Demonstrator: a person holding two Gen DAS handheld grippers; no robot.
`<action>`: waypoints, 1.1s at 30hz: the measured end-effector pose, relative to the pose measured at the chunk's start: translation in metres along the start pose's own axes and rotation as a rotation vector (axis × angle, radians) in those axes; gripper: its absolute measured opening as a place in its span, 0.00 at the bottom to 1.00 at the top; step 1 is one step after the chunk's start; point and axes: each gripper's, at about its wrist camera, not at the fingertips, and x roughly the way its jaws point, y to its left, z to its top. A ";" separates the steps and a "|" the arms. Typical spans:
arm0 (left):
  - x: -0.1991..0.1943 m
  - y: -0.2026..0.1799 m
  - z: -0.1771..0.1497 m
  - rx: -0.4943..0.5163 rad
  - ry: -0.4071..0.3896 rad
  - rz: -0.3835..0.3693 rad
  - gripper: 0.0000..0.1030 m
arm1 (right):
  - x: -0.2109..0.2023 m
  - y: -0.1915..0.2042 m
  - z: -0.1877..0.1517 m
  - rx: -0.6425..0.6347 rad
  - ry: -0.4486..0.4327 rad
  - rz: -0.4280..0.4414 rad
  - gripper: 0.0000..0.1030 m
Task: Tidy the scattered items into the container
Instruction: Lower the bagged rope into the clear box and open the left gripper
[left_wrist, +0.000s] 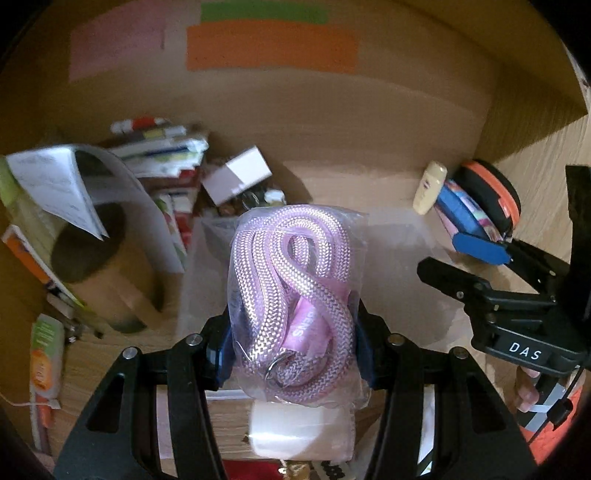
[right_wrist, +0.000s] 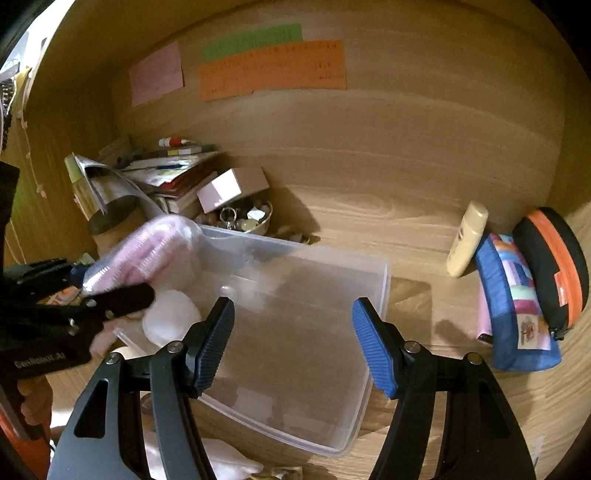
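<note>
- While your left gripper (left_wrist: 291, 354) pinches the bagged pink rope (left_wrist: 291, 291) between its blue pads, the bundle hangs over the near left corner of the clear plastic container (right_wrist: 369, 291); the right wrist view shows it above the rim there, not yet inside.
- You hold the bag low on its body, so most of the coil stands up past the fingertips. That grip likely keeps the slippery plastic from sliding out, though the top may flop once you tilt it.
- Your right gripper (right_wrist: 293, 343) hovers above the container with its jaws spread wide and nothing between them. It sits over the middle of the tub, perhaps to steady it or to stay ready for the next pick.
- A white soft bundle (right_wrist: 170, 321) shows just below your left gripper at the container's left edge; I cannot tell whether it lies inside the tub or against its wall.
- Much of the container floor looks bare, so the task seems to be at an early stage.
- Other loose things wait on the wooden desk (right_wrist: 406, 206): a cream bottle (right_wrist: 467, 240) leaning by a blue pencil case (right_wrist: 513, 306) and a black-and-orange zip case (right_wrist: 554, 266) on the right, well apart from the tub.
- Behind the tub stand a small bowl of trinkets (right_wrist: 243, 219), a pale box (right_wrist: 231, 188) and a stack of books (right_wrist: 173, 173); these probably stay put.
</note>
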 end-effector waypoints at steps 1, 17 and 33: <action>0.004 -0.003 -0.001 0.007 0.013 -0.002 0.51 | 0.000 0.000 0.000 -0.002 0.000 -0.008 0.61; 0.021 -0.046 -0.006 0.110 0.062 0.017 0.56 | -0.035 -0.004 -0.022 -0.024 -0.021 -0.079 0.62; -0.071 -0.031 -0.020 0.122 -0.139 0.106 0.90 | -0.069 -0.009 -0.042 0.028 -0.034 -0.103 0.71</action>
